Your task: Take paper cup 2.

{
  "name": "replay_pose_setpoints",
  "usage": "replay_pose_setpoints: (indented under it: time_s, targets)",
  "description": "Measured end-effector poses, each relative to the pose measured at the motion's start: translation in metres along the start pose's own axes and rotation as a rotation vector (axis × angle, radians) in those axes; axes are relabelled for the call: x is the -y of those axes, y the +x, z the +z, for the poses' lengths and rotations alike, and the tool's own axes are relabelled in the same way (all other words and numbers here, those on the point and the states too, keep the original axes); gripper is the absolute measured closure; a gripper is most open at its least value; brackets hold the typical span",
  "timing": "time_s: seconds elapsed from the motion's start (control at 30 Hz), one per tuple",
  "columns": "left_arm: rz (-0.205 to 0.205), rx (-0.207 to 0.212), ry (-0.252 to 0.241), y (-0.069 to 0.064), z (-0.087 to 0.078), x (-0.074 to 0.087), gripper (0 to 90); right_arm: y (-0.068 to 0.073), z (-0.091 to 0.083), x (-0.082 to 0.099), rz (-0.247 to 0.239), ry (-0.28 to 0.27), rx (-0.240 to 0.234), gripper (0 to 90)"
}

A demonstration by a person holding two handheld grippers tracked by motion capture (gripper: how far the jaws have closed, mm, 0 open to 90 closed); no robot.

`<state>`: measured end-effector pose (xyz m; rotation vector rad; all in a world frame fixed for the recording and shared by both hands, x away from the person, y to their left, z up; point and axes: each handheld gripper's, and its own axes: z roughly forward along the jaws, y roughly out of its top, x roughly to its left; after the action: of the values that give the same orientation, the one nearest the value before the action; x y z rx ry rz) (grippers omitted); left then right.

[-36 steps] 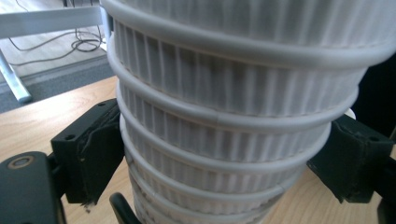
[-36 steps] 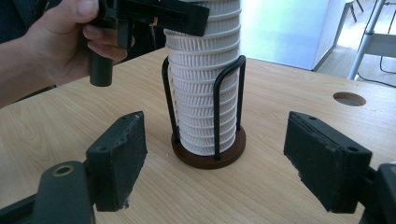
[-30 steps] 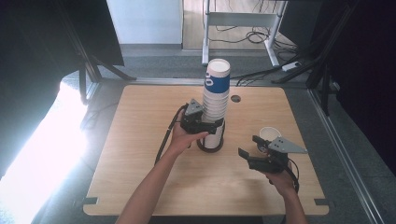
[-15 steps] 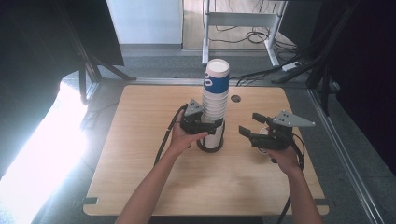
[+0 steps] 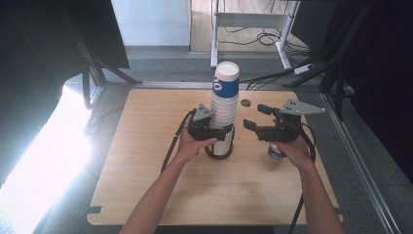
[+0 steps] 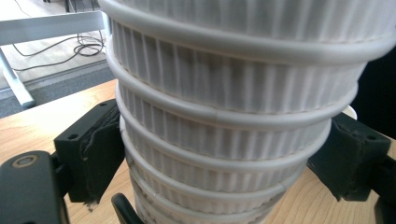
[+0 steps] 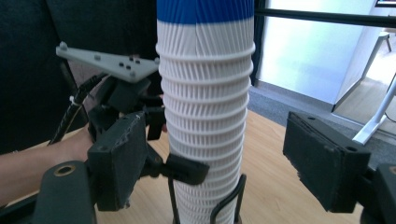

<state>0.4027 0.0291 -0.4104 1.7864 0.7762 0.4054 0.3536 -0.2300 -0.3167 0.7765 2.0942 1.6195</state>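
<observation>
the left gripper (image 5: 225, 130) clamps the lower part of the tall cup stack (image 5: 224, 109) standing mid-table. the right gripper (image 5: 257, 117) hovers just beside the stack, its jaws apart and empty, having just widened slightly.

Ribbed white cup stack (image 6: 229, 135) between black tongs (image 6: 219, 172) over wooden table (image 6: 42, 126)

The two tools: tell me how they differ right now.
The left tool is clamped on the lower part of the cup stack, its pads pressing the ribbed sides; the right tool holds nothing, jaws apart with a gap to the stack. The left tool sits low near the stack's base; the right tool hangs higher, above the single cup. Both have black jaws and face the stack.
</observation>
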Motion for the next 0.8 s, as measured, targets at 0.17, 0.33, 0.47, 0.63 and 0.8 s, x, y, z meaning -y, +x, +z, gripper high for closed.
replay_pose_setpoints:
  time_s: [0.17,0.33,0.47,0.63,0.8]
  targets:
    - [-0.001,-0.001,-0.002,0.000,0.000,0.000,12.4,0.000,0.002,-0.015,-0.009,-0.006,-0.013,21.8]
    - [-0.004,-0.003,-0.004,-0.001,-0.001,0.001,12.4,0.001,0.005,-0.027,-0.011,-0.015,-0.029,21.4]
    - [-0.003,-0.003,-0.001,-0.001,-0.002,0.001,12.4,0.002,0.007,-0.034,-0.010,-0.019,-0.046,20.7]
    - [-0.003,-0.004,-0.002,-0.002,-0.002,0.001,12.4,0.003,0.012,-0.045,-0.012,-0.025,-0.049,19.2]
    - [-0.002,-0.005,-0.004,-0.002,-0.001,0.001,12.4,0.003,0.018,-0.057,-0.014,-0.027,-0.053,18.0]
